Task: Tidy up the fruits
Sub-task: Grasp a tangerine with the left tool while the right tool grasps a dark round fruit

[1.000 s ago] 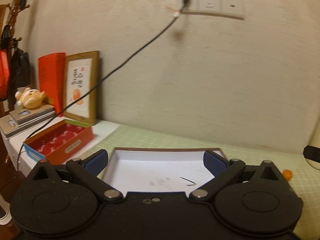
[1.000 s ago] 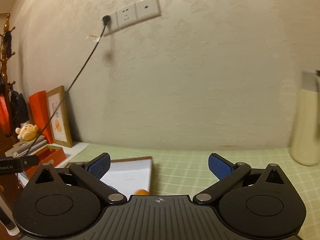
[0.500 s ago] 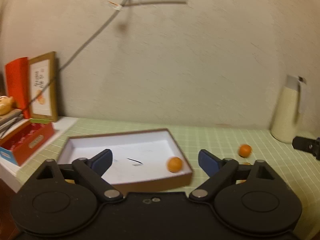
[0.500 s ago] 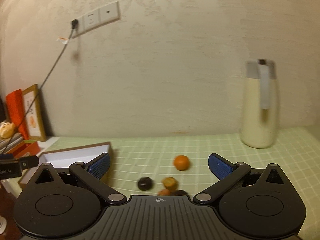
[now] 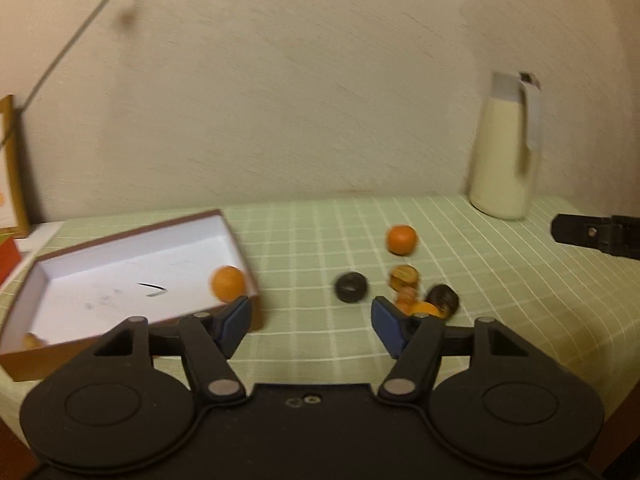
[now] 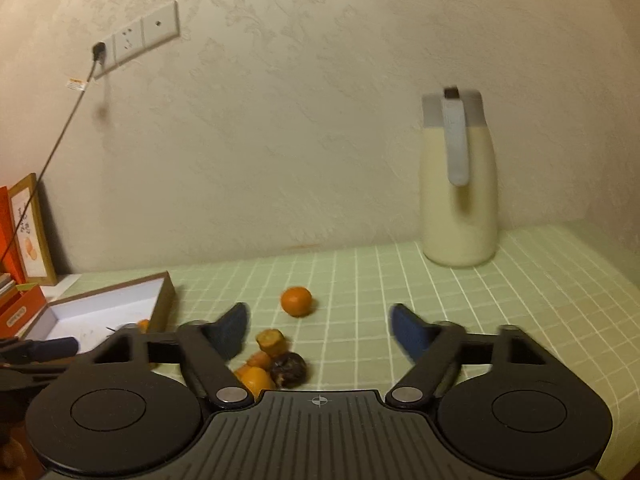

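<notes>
My left gripper [image 5: 310,322] hangs over the green checked tablecloth [image 5: 500,280] with its blue pads apart and nothing between them, the jaws closing as I hold it; its left pad [image 5: 236,322] sits just before the near right corner of the shallow box [image 5: 120,248], whose white floor holds one orange [image 5: 228,283] against the right wall and a smaller orange piece [image 5: 30,340] in the near left corner; my right gripper [image 6: 318,330] is likewise parted and closing on empty air above the cloth; the loose fruit lies right of the box: a round orange [image 6: 296,301] farthest back, a dark round fruit [image 5: 351,287] by itself, and a small heap nearer me made of a brownish-orange fruit [image 6: 272,342], a dark wrinkled fruit [image 6: 288,368] and some orange pieces [image 6: 254,378] touching one another; a cream jug with a grey lid [image 6: 458,184] stands upright at the wall, well apart from the fruit; a cable [image 6: 52,152] runs down from the wall socket [image 6: 134,38] toward a framed picture [image 6: 32,232].
</notes>
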Available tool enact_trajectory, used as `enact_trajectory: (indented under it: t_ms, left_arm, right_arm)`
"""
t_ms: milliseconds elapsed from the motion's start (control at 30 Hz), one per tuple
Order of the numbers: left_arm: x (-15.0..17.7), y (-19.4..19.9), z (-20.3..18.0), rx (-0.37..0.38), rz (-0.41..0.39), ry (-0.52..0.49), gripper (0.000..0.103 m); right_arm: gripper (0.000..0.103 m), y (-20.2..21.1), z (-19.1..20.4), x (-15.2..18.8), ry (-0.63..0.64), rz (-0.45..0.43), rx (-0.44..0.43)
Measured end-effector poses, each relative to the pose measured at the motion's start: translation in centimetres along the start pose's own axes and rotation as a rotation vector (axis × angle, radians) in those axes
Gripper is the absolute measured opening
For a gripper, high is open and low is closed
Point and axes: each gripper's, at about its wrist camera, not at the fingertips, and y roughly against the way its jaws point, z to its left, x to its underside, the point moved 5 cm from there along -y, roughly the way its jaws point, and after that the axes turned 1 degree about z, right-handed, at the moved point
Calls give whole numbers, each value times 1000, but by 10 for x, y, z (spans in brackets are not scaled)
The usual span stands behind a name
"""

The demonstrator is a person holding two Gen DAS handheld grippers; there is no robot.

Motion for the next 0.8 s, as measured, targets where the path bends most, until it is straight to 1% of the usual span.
enact_trajectory:
  t_ms: [100,133,267,367,500,800]
  left_arm:
    - [5,-9,-17,26,17,-19,55]
    - [6,-12,-22,35,21,-25,53]
    - [12,-23,-40,58,42,-60,53]
    - [16,-30,-48,71,60,-66,53]
    - [21,-42,-58,80,84,-68,53]
    - [26,-65,-69,69,120,-67,53]
  right_arm:
    - [76,0,-10,4,-15,7,16]
    - [75,0,-12,4,-15,8,21]
    - [75,-1,-20,7,-22,19,33]
    - [76,-3,-23,10,-26,35,39]
    - [76,-5,-25,12,-22,43,52]
    - [76,-11,-33,17,-33,66,58]
